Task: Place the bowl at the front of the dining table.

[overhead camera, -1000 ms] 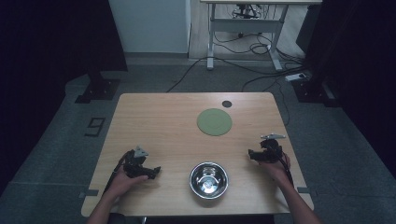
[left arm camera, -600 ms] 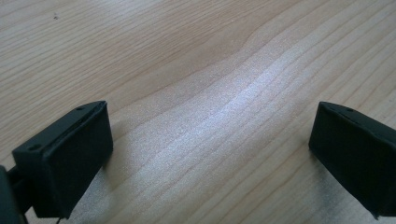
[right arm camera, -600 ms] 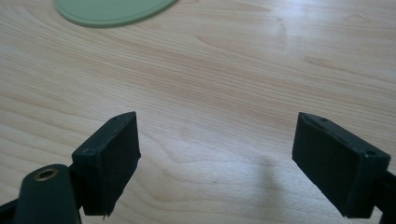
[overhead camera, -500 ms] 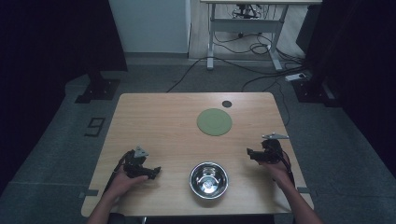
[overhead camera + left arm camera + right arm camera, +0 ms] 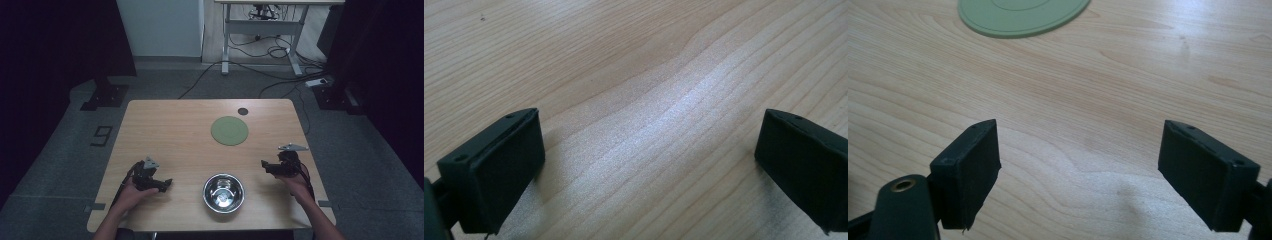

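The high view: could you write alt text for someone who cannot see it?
A person's two hands rest at the near edge of a wooden table, each holding an open black tool, the left tool and right tool flanking a steel bowl. A flat green disc lies farther back.

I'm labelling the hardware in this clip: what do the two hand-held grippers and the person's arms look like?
Each hand-held gripper, left and right, is black with two blocky rectangular jaws and a grey three-cornered plate on top. In the gripper views the jaw blocks are matte black with small holes at the top edges. A dark cable trails along each forearm. The forearms are bare, with no sleeves in sight.
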